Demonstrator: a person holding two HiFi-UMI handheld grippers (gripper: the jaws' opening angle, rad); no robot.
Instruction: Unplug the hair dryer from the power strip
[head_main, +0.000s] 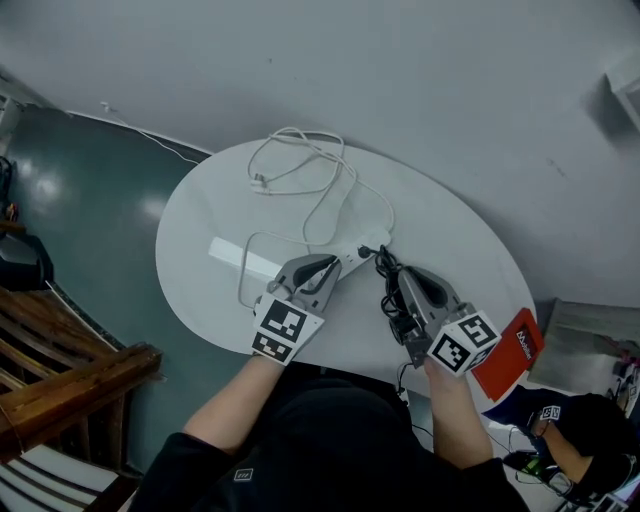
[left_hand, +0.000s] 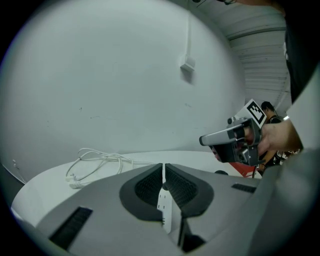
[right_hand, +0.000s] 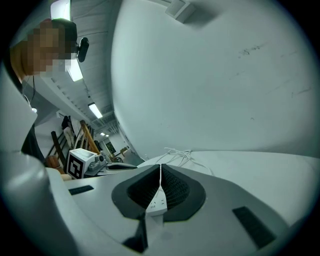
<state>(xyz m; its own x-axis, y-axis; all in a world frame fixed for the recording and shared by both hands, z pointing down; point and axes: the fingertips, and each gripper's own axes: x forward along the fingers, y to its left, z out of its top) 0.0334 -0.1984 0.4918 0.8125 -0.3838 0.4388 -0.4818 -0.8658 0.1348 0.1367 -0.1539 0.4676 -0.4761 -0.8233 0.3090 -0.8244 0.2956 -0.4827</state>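
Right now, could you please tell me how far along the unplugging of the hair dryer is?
Done: nothing yet; the black plug still seems to sit in the power strip. In hand: the left gripper and right gripper are both over the strip, jaws together, holding nothing. Left: steady the strip, grip the plug and pull it out.
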